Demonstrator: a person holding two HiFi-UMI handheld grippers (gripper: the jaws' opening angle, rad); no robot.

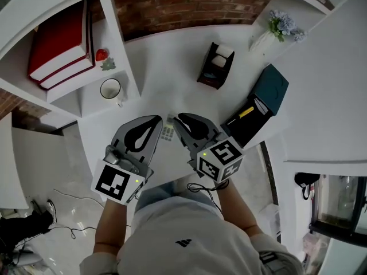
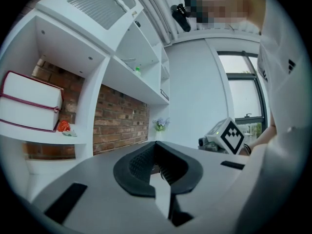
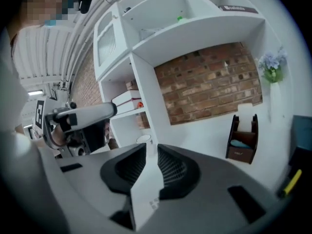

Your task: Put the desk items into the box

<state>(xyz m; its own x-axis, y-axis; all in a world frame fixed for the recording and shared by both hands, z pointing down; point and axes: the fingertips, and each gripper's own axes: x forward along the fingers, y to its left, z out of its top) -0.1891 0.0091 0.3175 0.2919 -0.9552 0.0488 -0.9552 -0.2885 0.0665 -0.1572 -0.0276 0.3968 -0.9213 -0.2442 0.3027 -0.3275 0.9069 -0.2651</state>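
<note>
Both tongs empty: left gripper (image 2: 156,145) pinched together, right gripper (image 3: 151,147) barely parted. Small keypad item (image 1: 167,132) lies on desk (image 1: 172,56) near both tips, box (image 1: 274,87) well right. Risk: my narrow gap shoves it away.

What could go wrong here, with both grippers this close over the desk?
1. The left gripper and right gripper sit close together beside a small grey item; reaching for it, they may bump each other.
2. The right gripper's jaws stand only slightly apart, perhaps too narrow for it.
3. The open box seems to lie near the front edge of the desk; a nudge might push it off.
</note>
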